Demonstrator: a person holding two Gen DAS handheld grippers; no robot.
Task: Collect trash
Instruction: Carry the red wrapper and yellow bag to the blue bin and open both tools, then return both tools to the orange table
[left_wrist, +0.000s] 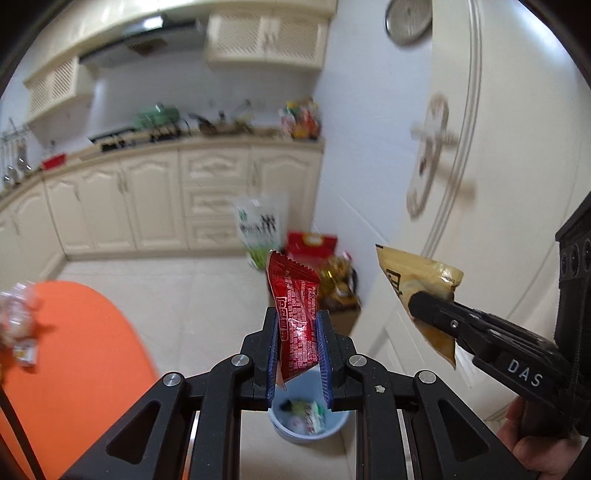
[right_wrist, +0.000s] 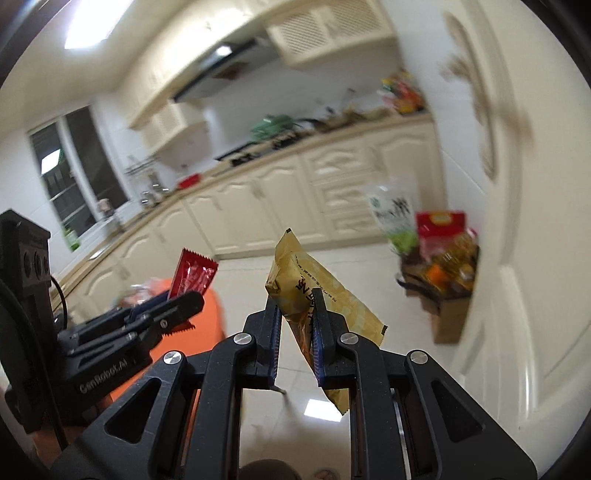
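Pinching a red wrapper (left_wrist: 295, 317) between its blue ribbed pads, the left gripper (left_wrist: 297, 339) sits at the lower centre of the left wrist view. The wrapper is glossy, crinkled foil with a zigzag top edge, and it stands nearly upright. Below it, seen through the gap between the fingers, is a round pale blue bin (left_wrist: 308, 424) on the floor, with some scraps of packaging inside.

The right gripper (right_wrist: 295, 321) has its jaws pressed on a yellow wrapper (right_wrist: 321, 295), a long flat packet with dark print that leans to the upper left of the right wrist view. In the left wrist view the same packet (left_wrist: 421, 280) shows at the right side, and a hand (left_wrist: 535, 439) holds that gripper's handle at the lower right.

An orange table (left_wrist: 74, 354) with a rounded edge fills the lower left; blurred clear packaging (left_wrist: 18, 321) lies on it. The floor (left_wrist: 192, 295) is of shiny pale tiles. Cream cabinets (left_wrist: 147, 199) with carved panels run across the middle. A cardboard box (right_wrist: 447, 299) full of coloured bags stands by a white panelled door (left_wrist: 498, 184) at the right.
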